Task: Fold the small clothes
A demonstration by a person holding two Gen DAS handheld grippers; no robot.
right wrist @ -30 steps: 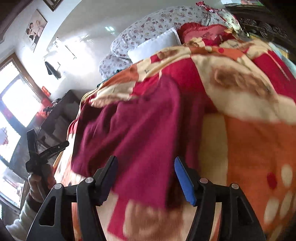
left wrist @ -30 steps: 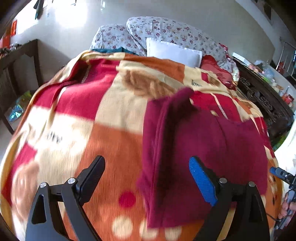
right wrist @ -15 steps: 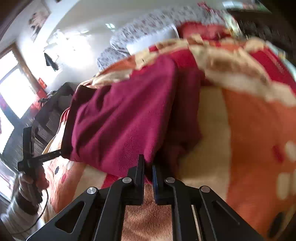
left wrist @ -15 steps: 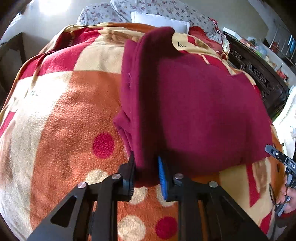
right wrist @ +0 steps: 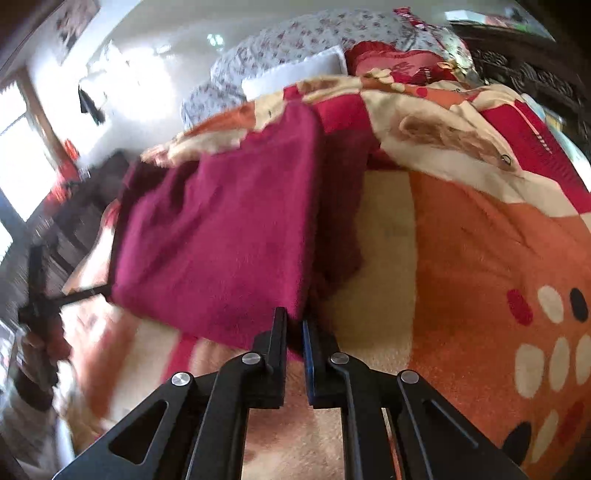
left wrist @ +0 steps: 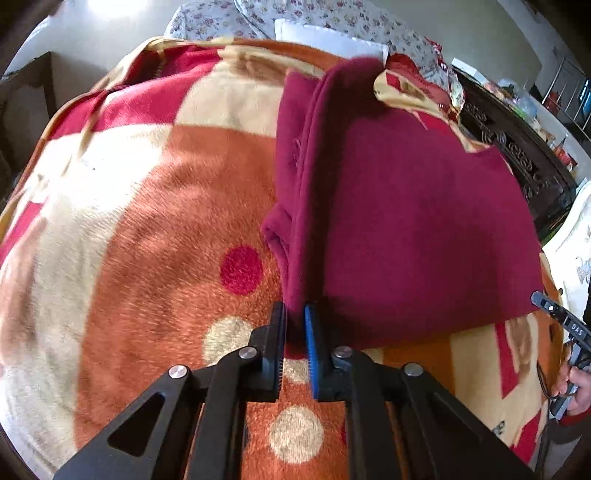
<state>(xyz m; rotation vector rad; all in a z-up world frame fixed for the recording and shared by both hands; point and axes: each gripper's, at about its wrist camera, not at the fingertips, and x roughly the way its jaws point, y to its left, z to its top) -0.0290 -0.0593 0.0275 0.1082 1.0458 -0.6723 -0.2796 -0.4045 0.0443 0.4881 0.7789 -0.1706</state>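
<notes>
A maroon fleece garment [left wrist: 406, 221] lies on a patterned orange, red and cream blanket [left wrist: 147, 221] covering a bed. My left gripper [left wrist: 294, 317] is shut on the garment's near left corner and lifts that edge off the blanket. In the right wrist view my right gripper [right wrist: 294, 321] is shut on the garment's [right wrist: 229, 236] near right corner, also raised. The cloth hangs stretched between both grippers, with a folded layer beneath it. The right gripper also shows at the left wrist view's right edge [left wrist: 565, 325].
A white pillow [left wrist: 332, 38] and floral bedding [left wrist: 332, 18] lie at the bed's head. Dark carved wooden furniture [left wrist: 517, 155] stands along the right side. A dark table [right wrist: 81, 206] stands left of the bed near a window.
Both grippers went from open over the garment's near edge to shut on its two near corners. They have since lifted the edge, so the cloth rises off the blanket.
</notes>
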